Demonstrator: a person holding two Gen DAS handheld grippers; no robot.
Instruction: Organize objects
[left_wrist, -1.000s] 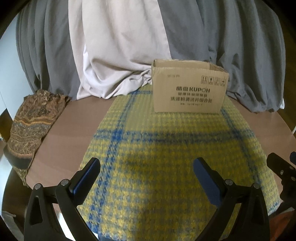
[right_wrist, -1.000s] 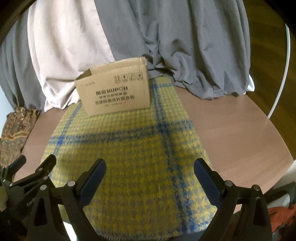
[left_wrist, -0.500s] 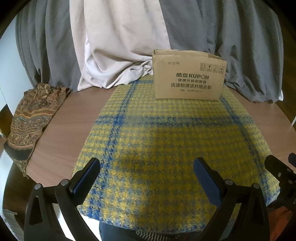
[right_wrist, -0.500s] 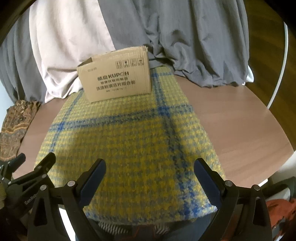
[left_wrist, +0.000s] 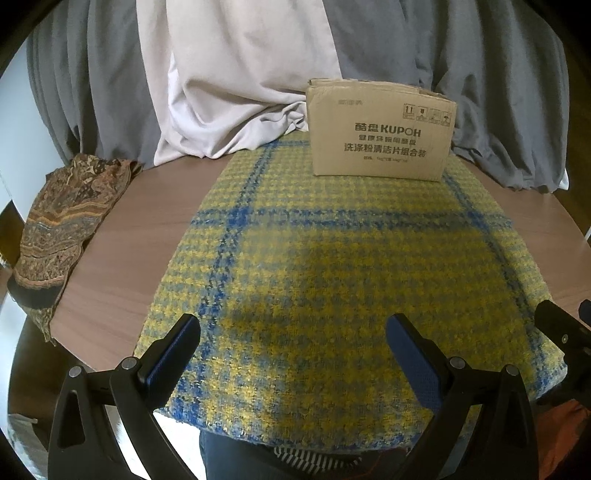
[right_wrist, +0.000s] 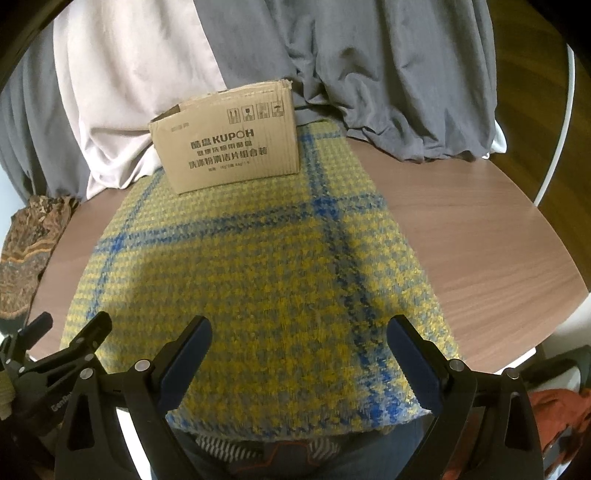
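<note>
A yellow and blue plaid cloth (left_wrist: 332, 266) lies spread on a round brown table (left_wrist: 140, 229), its near edge hanging over the rim. A brown cardboard box (left_wrist: 380, 133) printed KUPOH stands on the cloth's far end. The cloth (right_wrist: 266, 277) and box (right_wrist: 229, 147) also show in the right wrist view. My left gripper (left_wrist: 293, 347) is open and empty above the cloth's near edge. My right gripper (right_wrist: 299, 350) is open and empty, to the right of the left one.
A brown patterned scarf (left_wrist: 62, 225) lies folded at the table's left edge. Grey and white sheets (left_wrist: 236, 74) hang behind the table. Bare table (right_wrist: 480, 236) lies right of the cloth. A white hoop (right_wrist: 554, 155) stands at the far right.
Both grippers have drawn back toward the near edge and risen a little; the cloth's hanging edge and the person's clothes below now show. Nothing on the table has moved.
</note>
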